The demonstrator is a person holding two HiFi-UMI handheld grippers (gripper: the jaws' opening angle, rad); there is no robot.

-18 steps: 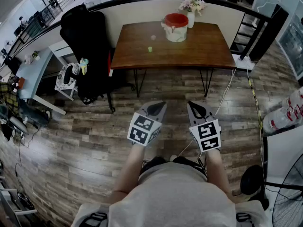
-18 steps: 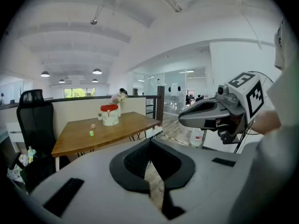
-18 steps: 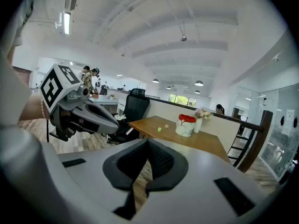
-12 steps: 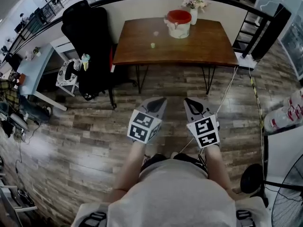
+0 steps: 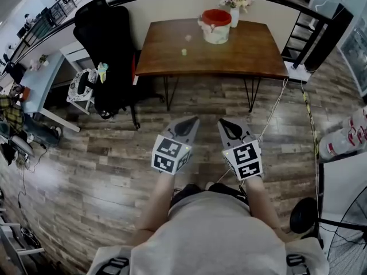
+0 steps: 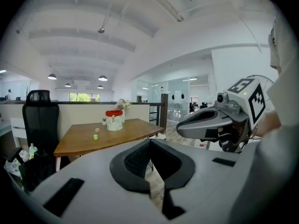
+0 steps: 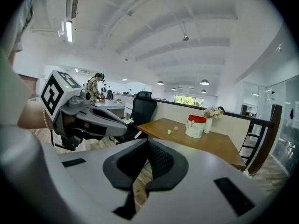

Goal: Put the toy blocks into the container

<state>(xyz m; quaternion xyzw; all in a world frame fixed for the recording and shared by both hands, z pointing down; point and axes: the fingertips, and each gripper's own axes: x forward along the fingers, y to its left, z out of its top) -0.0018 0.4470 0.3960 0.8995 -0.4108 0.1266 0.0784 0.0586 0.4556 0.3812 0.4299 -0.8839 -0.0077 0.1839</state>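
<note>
On the far brown table (image 5: pixel 229 56) stands the container (image 5: pixel 215 26), a white tub with a red rim. Left of it lie a small green block (image 5: pixel 183 52) and a pale block (image 5: pixel 188 38). Over the wooden floor, well short of the table, I hold both grippers side by side. My left gripper (image 5: pixel 184 125) is shut and empty, and my right gripper (image 5: pixel 229 128) is shut and empty too. In the left gripper view the container (image 6: pixel 114 119) and green block (image 6: pixel 96 136) are small and distant. The right gripper view shows the container (image 7: pixel 195 126) and green block (image 7: pixel 169 131).
A vase of flowers (image 5: pixel 237 4) stands behind the container. A black office chair (image 5: pixel 106 39) is left of the table, with a light blue desk (image 5: pixel 40 85) further left. A fan (image 5: pixel 338 228) and a cable on the floor (image 5: pixel 269 125) are to my right.
In the head view both grippers have drifted a little to the left and the table sits slightly higher in the picture. The jaws have stayed shut.
</note>
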